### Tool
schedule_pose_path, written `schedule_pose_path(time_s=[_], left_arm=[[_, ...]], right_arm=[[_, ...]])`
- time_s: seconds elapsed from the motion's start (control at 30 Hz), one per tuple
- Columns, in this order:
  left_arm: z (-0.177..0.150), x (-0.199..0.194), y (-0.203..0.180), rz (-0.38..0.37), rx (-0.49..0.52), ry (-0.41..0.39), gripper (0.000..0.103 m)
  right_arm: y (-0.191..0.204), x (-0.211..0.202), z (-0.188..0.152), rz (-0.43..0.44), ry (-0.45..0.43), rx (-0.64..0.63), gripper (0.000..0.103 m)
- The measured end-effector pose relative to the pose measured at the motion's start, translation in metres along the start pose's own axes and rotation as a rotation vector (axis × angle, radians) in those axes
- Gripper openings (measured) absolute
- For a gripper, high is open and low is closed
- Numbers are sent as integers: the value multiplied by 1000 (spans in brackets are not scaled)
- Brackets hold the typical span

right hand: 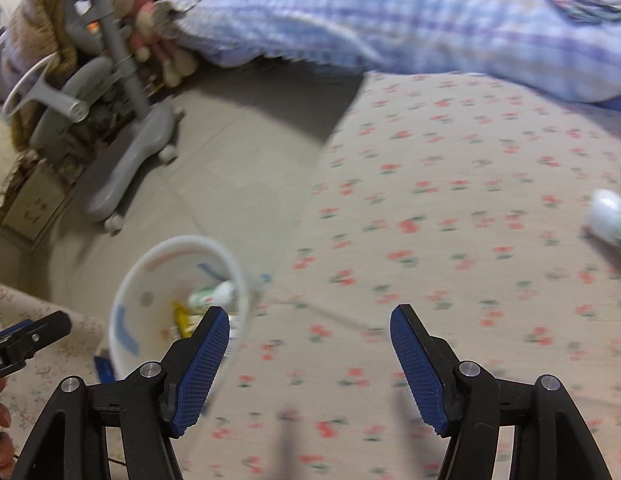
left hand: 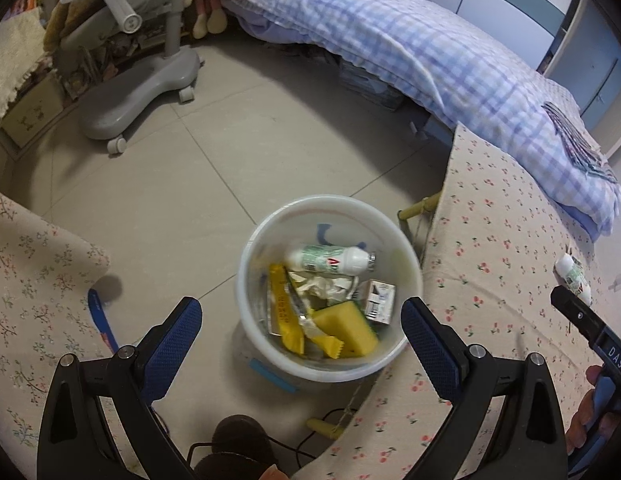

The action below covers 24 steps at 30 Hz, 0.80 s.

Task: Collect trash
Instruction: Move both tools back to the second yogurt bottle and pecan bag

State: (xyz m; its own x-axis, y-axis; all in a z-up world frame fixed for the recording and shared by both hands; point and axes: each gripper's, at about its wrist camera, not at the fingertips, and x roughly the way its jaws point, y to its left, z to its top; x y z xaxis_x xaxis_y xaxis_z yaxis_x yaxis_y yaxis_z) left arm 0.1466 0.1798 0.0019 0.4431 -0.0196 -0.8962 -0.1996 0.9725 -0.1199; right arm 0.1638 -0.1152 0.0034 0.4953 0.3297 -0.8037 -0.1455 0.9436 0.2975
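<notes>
A: What's on the left side?

B: A soft cloth with a faint twig print (left hand: 34, 280), then bare grey floor tiles (left hand: 170, 184) and a grey plastic chair base on castors (left hand: 138, 96).

A: And the tongs?

B: The left gripper (left hand: 301, 332) hangs above the bin, its ribbed blue pads (left hand: 174, 344) spread wide with nothing between them. The right gripper (right hand: 309, 354) stands apart too, empty, over the cherry-print tablecloth (right hand: 450, 208).

A: The bin?

B: A round white plastic bucket (left hand: 410, 280) on the floor, just beside the table's edge. Inside, left to right: a crinkled yellow wrapper (left hand: 284, 312), crumpled white paper (left hand: 322, 286), a yellow sponge block (left hand: 346, 326), a small printed carton (left hand: 378, 300). Across the top lies a smooth white bottle with a green label (left hand: 330, 258), long axis running left to right, cap end pointing right.

A: Anything uncollected?

B: A second white-and-green bottle (left hand: 574, 276) lies on the tablecloth at far right, near the right gripper's tip. In the right wrist view it's too blurred to tell its direction.
</notes>
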Motion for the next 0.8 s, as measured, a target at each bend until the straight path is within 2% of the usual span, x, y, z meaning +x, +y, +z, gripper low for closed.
schedule_pose_path(time_s=[0.23,0.33,0.53,0.63,0.8], left_arm=[[2,7,-50,-41,53,23,101],[6,4,-74,-63,80,7,101],[7,8,-115,-112,110,17,101],[5,15,-131,-111,138,34,101],[1,22,-146,-102,169,46,101]], right_arm=[[-60,-28,9,-131,-36,42,72],[-88,-37,17,-202,-40,50,72],[-142,-36,33,-396,-4,11,72],[-162,-26,38,-430,33,-13,72],[-169,-5,40,-465,97,-108,72]])
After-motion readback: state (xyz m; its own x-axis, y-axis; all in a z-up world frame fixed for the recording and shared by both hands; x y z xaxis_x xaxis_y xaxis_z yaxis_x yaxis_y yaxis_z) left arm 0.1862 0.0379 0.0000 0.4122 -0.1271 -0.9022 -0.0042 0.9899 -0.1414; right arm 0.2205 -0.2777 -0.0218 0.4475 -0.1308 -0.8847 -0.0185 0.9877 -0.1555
